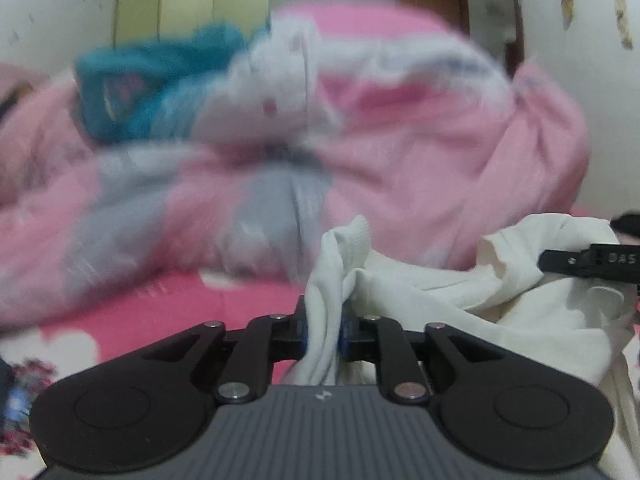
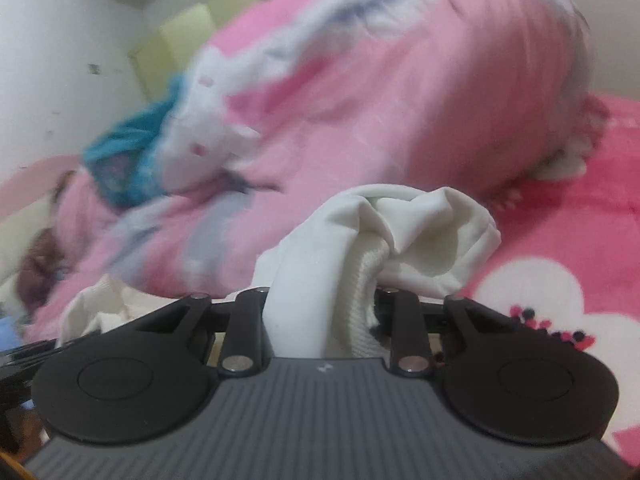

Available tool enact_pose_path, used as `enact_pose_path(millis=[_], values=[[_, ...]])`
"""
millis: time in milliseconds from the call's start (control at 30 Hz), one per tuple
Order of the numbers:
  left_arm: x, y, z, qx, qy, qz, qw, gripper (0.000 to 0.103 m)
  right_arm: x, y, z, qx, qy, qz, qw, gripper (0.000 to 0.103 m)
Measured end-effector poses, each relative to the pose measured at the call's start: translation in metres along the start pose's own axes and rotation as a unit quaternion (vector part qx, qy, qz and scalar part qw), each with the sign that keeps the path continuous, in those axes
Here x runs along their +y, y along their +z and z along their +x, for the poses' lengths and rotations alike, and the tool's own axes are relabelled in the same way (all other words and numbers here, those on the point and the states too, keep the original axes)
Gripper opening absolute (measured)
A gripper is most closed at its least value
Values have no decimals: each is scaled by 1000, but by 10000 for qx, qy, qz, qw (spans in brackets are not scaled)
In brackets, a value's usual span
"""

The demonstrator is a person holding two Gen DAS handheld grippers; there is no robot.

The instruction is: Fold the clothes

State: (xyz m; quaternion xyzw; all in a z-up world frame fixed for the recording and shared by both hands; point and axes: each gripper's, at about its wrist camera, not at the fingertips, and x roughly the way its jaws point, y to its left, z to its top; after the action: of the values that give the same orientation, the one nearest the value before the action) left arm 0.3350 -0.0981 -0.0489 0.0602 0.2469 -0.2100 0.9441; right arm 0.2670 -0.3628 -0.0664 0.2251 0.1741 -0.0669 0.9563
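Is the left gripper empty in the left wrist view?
No: the left gripper is shut on a bunch of the white garment, which runs up between its fingers.

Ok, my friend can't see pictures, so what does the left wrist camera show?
The left gripper is shut on a bunched white garment, which trails to the right, where the right gripper's black finger pokes in. Behind is a blurry pink quilt heaped on a pink bed sheet, with something teal on top.
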Motion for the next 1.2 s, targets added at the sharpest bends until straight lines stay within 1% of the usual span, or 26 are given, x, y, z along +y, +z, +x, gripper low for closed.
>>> enact_pose_path(millis=[33,67,100,167,200,233,267,367,500,600,667,700,833,900,1000,1067,1133,1167,1200], values=[[0,-7,15,240,5,-60,9997,36,-8,-7,17,133,-112,15,9998,34],[1,-17,23,364,28,-124,9993,43,-18,-16,34,344,-265,57,9990,38],[2,-28,31,487,50,-188,9986,52,-29,-28,47,570,-429,118,9974,49],[4,-48,48,732,95,-316,9968,58,-50,-28,46,520,-74,694,9962,52],[7,-51,44,615,96,-400,9973,64,-60,-29,45,493,105,982,9939,64],[10,-51,41,634,78,-501,9967,68,-65,-28,41,490,139,1103,9926,82],[13,-49,38,680,55,-613,9958,68,-70,-28,37,487,172,1222,9912,86],[25,-44,17,645,-16,-991,9930,68,-85,-26,24,479,269,1579,9859,87],[31,-41,-31,553,-58,-1010,9933,73,-96,-27,-6,628,434,2062,9755,87],[33,-44,-73,636,-130,-907,9938,74,-100,-29,-42,1070,441,2183,9690,87],[25,-56,-94,700,-250,-907,9931,74,-99,-31,-71,1390,433,2140,9659,87],[21,-62,-104,733,-310,-907,9927,75,-98,-31,-87,1521,467,2088,9649,87],[6,-87,-146,861,-549,-907,9906,75,-87,-43,-156,1697,862,1808,9649,87],[-2,-100,-167,925,-669,-906,9893,75,-77,-55,-190,1760,1151,1612,9643,87],[-14,-118,-199,1021,-849,-906,9870,75,-57,-76,-227,1816,1312,1150,9678,87],[-21,-131,-220,1084,-968,-905,9852,76,-43,-91,-246,1782,1290,727,9728,87],[-28,-139,-235,1111,-1065,-889,9841,81,-32,-101,-256,1753,1074,299,9782,87],[-30,-138,-239,1101,-1110,-850,9840,81,-28,-105,-261,1735,932,102,9804,87],[-32,-137,-242,1071,-1062,-777,9855,81,-24,-107,-262,1717,865,-48,9813,87]])
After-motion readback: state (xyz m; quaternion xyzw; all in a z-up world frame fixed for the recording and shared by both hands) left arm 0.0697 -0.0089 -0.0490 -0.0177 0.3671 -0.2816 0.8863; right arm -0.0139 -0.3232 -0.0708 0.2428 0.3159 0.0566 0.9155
